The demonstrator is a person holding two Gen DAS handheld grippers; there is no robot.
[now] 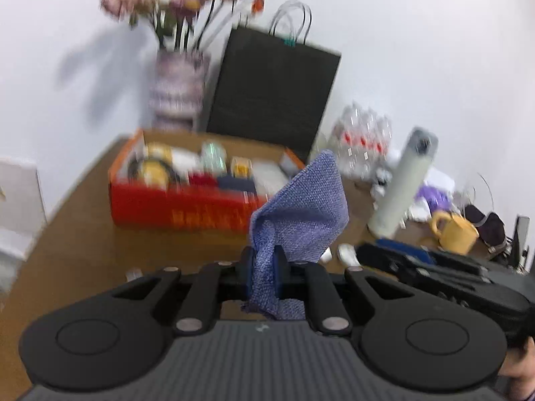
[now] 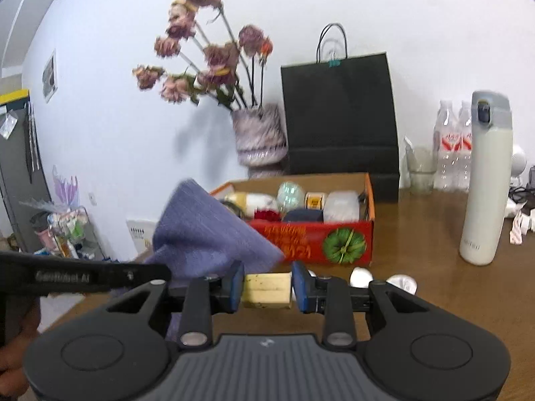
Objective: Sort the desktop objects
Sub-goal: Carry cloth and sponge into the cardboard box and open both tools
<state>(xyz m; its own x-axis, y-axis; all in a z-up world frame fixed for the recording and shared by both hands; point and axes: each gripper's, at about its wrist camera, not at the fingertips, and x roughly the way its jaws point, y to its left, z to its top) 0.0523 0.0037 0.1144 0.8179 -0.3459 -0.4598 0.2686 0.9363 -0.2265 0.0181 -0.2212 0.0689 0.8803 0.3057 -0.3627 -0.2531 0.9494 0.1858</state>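
My left gripper [image 1: 264, 267] is shut on a blue-purple woven cloth [image 1: 301, 214], which stands up above the jaws and hangs below them, over the brown table. The cloth also shows in the right wrist view [image 2: 207, 230], at the left. My right gripper [image 2: 266, 285] is shut on a pale yellow block [image 2: 266, 290], held above the table. A red and orange cardboard box [image 1: 187, 210] full of small objects sits ahead; it also shows in the right wrist view [image 2: 314, 240]. The right gripper's body [image 1: 434, 274] shows at the right of the left wrist view.
A white thermos [image 2: 486, 180] stands right of the box. A black paper bag [image 2: 341, 113] and a vase of dried flowers [image 2: 259, 133] stand behind it. Water bottles [image 2: 451, 147], a glass [image 2: 420, 170], a yellow mug [image 1: 454, 230] and small white items [image 2: 361, 275] lie nearby.
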